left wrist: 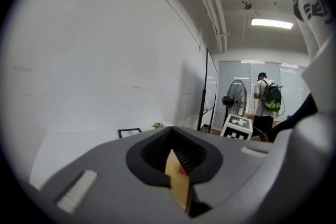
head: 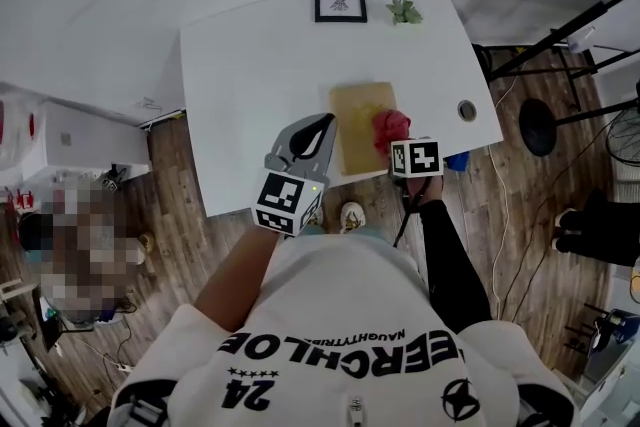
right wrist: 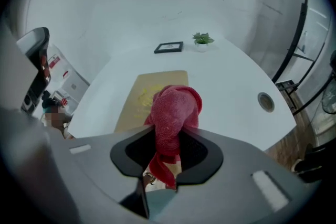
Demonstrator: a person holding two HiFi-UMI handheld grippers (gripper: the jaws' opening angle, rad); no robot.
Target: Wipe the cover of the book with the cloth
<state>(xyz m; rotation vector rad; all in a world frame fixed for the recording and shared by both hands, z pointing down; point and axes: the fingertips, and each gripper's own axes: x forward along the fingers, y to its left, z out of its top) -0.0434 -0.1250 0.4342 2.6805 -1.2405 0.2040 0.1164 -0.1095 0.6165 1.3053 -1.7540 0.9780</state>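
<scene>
Head view, left hand-held gripper [head: 322,128] apparently pinches book [head: 360,107] edge, right hand-held gripper [head: 401,144] cloth [head: 390,124].

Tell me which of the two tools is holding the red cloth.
The right tool: its jaws are shut on the red cloth at the book. The left tool grips the book's edge instead.
</scene>
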